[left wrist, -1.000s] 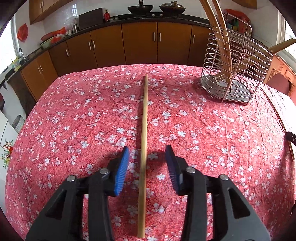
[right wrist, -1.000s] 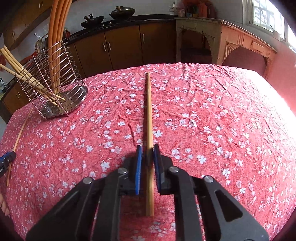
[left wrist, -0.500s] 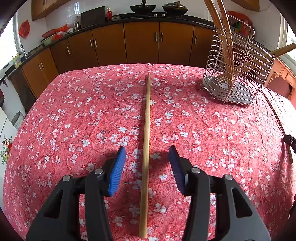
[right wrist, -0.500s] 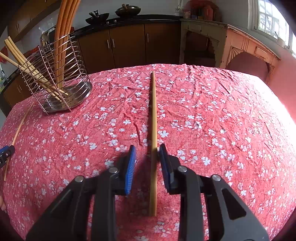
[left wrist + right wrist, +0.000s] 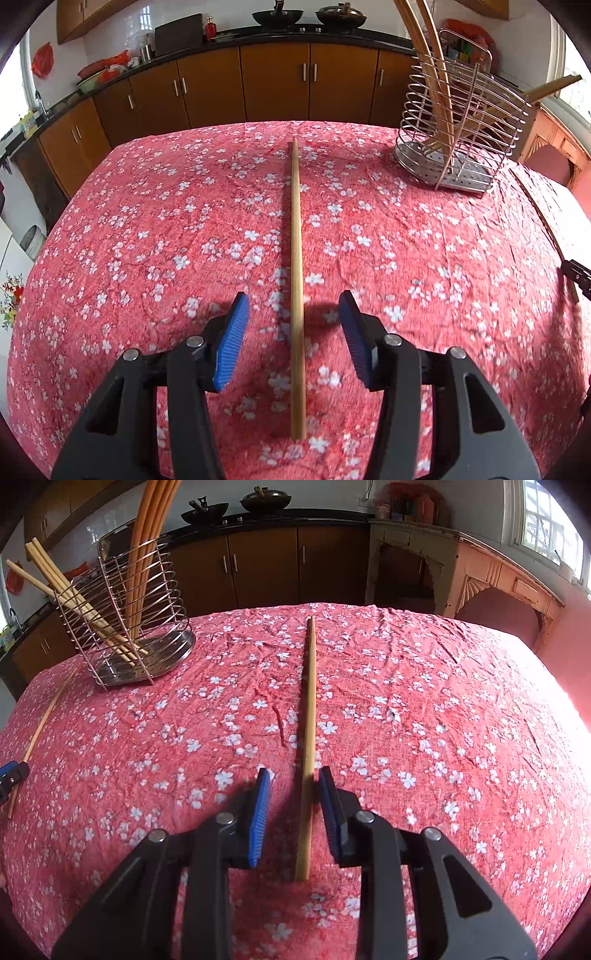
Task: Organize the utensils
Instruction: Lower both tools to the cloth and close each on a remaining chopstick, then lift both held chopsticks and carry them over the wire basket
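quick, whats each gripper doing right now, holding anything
left gripper: open, chopstick between the jaws, not gripped.
right gripper: open, a second chopstick between the jaws, close to one pad, not clamped.

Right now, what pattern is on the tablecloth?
The tablecloth is red with small white flowers, clearest in the left wrist view.

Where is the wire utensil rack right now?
The wire rack stands at the tablecloth's far right corner in the left wrist view, holding chopsticks.
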The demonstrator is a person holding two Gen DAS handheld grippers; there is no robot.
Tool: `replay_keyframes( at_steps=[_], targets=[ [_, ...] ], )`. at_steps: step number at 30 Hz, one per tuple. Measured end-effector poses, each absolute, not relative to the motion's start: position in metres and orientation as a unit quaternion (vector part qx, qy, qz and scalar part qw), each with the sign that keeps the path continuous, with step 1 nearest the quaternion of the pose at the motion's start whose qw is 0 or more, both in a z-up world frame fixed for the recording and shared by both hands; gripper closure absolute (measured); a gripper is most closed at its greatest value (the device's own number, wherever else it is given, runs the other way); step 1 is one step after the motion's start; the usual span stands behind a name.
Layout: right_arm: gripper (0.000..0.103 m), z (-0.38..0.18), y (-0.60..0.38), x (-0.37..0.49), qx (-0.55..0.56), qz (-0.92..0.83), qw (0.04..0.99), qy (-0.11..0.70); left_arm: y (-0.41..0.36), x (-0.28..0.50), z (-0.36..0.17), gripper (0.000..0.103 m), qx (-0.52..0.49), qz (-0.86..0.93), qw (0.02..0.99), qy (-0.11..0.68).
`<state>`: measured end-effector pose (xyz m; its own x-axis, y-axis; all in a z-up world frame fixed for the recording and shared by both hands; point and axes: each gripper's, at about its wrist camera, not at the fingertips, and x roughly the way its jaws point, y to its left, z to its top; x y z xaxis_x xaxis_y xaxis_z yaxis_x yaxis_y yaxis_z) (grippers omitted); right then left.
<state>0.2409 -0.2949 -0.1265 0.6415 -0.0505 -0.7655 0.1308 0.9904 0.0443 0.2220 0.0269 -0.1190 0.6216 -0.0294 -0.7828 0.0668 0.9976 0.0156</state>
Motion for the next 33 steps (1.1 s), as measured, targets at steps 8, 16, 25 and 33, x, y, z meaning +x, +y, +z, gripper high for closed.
replay_keyframes(
  at_steps=[8, 16, 25, 33],
  targets=[
    [0.089, -0.126, -0.295, 0.223, 0.054, -0.05, 0.905, 0.42, 0.03, 0.199, -0.118, 0.072, 0.03, -0.036, 0.9, 0.433],
    [0.095, -0.122, -0.303, 0.211, 0.073, -0.051, 0.905, 0.416, 0.031, 0.193, -0.117, 0.096, 0.033, -0.033, 0.9, 0.434],
    [0.095, -0.071, -0.317, 0.179, 0.066, -0.064, 0.933, 0.348, 0.04, 0.168, -0.07, 0.096, 0.014, -0.057, 0.926, 0.372],
    [0.096, -0.007, -0.321, 0.154, 0.068, -0.062, 0.966, 0.242, 0.047, 0.155, -0.003, 0.096, -0.025, -0.072, 0.957, 0.28]
  ],
)
